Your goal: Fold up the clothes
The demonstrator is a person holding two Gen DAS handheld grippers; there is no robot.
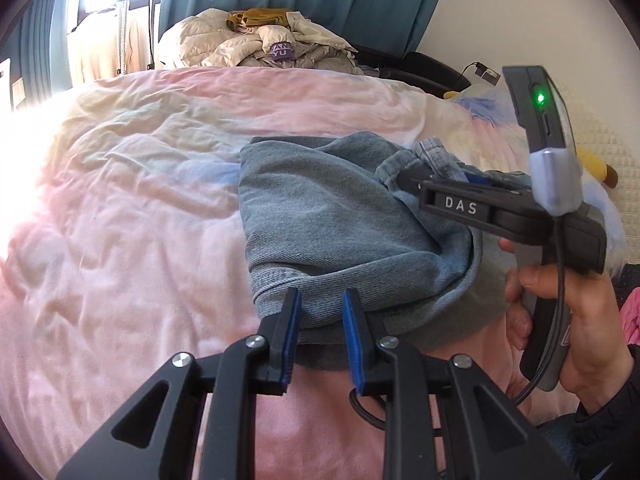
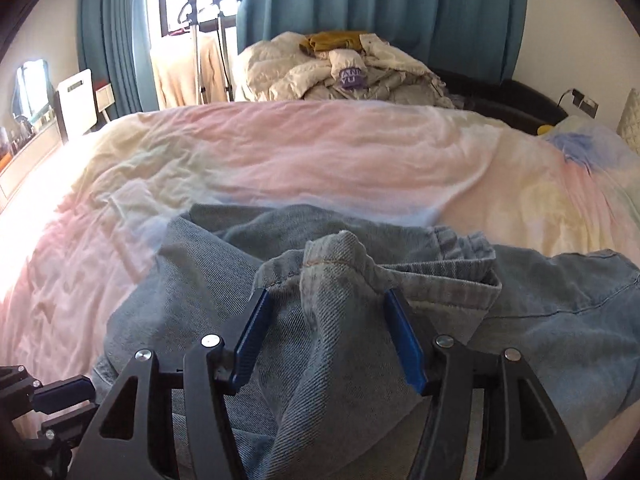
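Jeans (image 2: 328,320) bunch between the right gripper's (image 2: 332,338) parted jaws marked "DAS"; left gripper (image 1: 318,334) pinches their fold.

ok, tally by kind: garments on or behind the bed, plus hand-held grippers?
Denim jeans: 1
Cream puffer jackets: 1
Mustard garments: 1
Hand-held grippers: 2, left hand-held gripper and right hand-held gripper
Total: 5

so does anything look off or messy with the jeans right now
Yes. The light blue denim jeans are bunched rather than flat on the pink bedsheet: a hemmed edge stands up in a ridge between the right gripper's open jaws, and layers overlap unevenly near the left gripper.
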